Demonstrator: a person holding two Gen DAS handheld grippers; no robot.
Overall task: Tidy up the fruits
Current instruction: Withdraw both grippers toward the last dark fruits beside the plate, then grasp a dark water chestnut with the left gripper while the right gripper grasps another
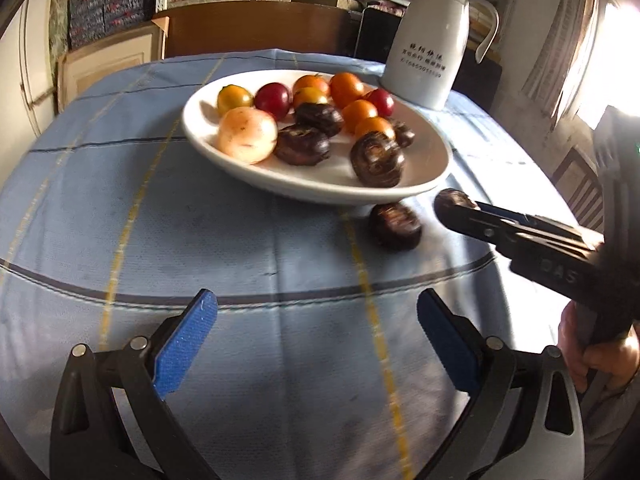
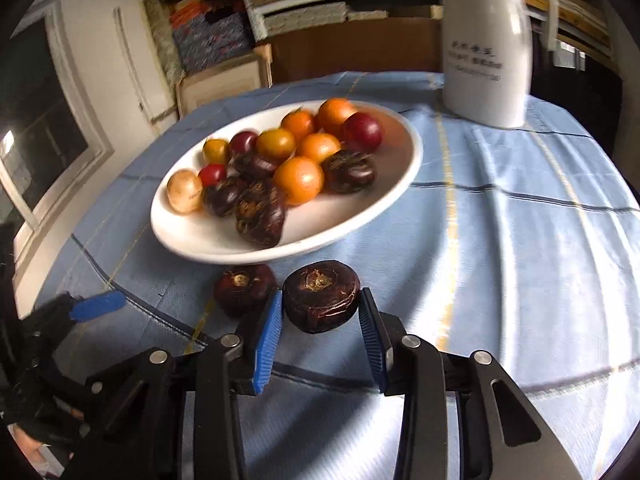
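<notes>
Surface (image 2: 520, 240): a blue checked cloth covers it; it fills the lower and middle of both views, creased and soft, so a round fruit could roll on it.
Jug (image 2: 486, 60): white, at the upper right of the right wrist view, well apart from the work.
Plate (image 2: 192, 236): white, shallow, centre left of the frame, already carrying orange, red and pale fruits and several dark brown ones. Its near rim is the lip to clear.
Right gripper (image 2: 320, 316): its blue fingers (image 2: 267, 332) are clamped on the dark fruit (image 2: 321, 297), one pad on each flank, in the lower centre of the frame just in front of the plate.
Loose fruit (image 2: 243, 288): a second dark one lies on the cloth just left of the held one, close to the left finger.
Left gripper (image 1: 316, 336): fingers wide apart with nothing between them, low in the left wrist view.
Doing it well: I judge the step to be carrying the held fruit to the plate. Lift straight up first, so the neighbour is not nudged, clear the rim, then release low over a bare patch of plate.
</notes>
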